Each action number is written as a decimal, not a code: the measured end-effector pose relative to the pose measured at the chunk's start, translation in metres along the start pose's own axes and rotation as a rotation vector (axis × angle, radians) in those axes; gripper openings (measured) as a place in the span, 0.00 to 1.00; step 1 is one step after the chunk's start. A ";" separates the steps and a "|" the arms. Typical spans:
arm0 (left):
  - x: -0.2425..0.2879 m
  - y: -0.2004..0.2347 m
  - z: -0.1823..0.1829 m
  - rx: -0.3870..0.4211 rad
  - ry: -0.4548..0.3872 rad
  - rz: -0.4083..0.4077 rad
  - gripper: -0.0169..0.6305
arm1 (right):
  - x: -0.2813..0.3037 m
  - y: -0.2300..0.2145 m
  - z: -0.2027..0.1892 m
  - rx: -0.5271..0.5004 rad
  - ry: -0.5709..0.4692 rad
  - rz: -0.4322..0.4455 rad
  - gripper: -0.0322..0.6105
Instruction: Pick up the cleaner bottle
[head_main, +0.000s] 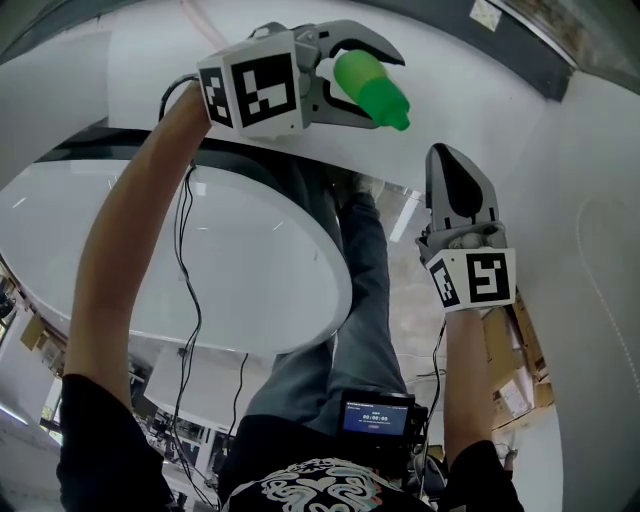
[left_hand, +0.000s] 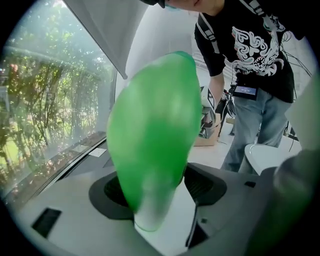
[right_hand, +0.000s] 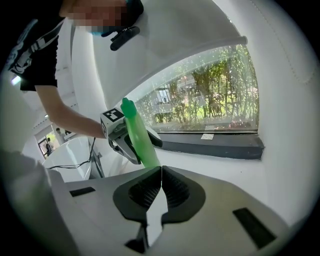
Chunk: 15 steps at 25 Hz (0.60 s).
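Observation:
The cleaner bottle is bright green and is held in the air at the top of the head view, its narrow end pointing right. My left gripper is shut on it. In the left gripper view the green bottle fills the middle, and its pale end sits between the dark pads. My right gripper hangs lower and to the right, jaws together and empty. The right gripper view shows the shut right gripper, with the bottle in the left gripper beyond it.
A round white table lies below my left arm. A curved white wall and a dark window ledge run ahead, with greenery outside. Cardboard boxes sit on the floor at the right. Cables hang from the left arm.

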<state>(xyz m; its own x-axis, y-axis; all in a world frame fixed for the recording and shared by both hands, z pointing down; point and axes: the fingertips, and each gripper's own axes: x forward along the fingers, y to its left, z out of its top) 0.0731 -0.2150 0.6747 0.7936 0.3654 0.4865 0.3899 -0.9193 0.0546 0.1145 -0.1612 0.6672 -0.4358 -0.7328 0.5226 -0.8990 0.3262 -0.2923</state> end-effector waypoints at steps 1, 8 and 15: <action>0.000 0.001 0.001 -0.002 -0.007 0.016 0.52 | 0.000 0.000 0.000 0.000 0.000 -0.001 0.09; -0.004 0.003 -0.001 -0.060 -0.027 0.156 0.35 | -0.003 0.001 -0.002 0.001 -0.002 -0.003 0.09; -0.002 -0.008 -0.005 -0.057 -0.026 0.284 0.34 | -0.005 -0.002 -0.001 0.001 -0.005 -0.016 0.09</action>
<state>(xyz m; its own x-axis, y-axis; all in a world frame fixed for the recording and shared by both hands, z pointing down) 0.0656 -0.2089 0.6773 0.8791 0.0948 0.4671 0.1238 -0.9918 -0.0318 0.1187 -0.1571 0.6660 -0.4212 -0.7407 0.5234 -0.9058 0.3139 -0.2848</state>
